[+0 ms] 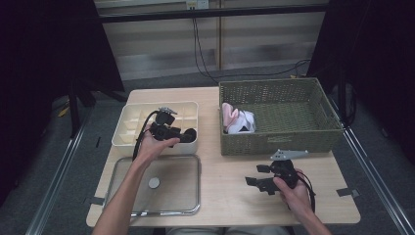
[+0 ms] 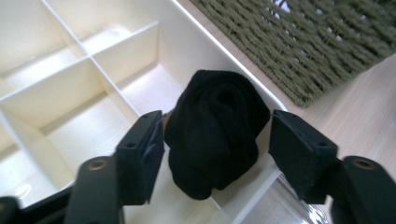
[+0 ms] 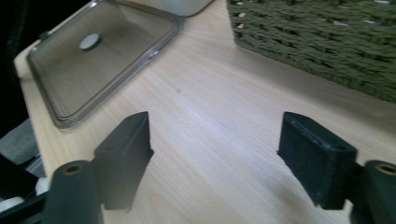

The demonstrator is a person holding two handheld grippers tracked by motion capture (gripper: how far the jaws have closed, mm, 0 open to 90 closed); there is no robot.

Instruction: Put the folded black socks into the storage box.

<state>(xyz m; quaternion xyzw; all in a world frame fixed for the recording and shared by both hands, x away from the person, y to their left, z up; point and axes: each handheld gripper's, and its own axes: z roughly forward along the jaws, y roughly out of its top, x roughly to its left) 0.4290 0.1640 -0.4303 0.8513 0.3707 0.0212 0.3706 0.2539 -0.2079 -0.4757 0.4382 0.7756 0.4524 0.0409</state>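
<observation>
Left gripper view: black sock roll (image 2: 215,133) in cream divided box (image 2: 93,84), between the open left hand-held gripper (image 2: 217,154).

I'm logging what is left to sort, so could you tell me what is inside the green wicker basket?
Inside the green wicker basket, pink and white rolled fabric lies at its left end. The near wall hides the floor just behind it.

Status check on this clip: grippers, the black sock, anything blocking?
Left hand-held gripper open around black sock, sock sitting in divided box corner cell. Right hand-held gripper open, empty, over table. Nothing in the way.
</observation>
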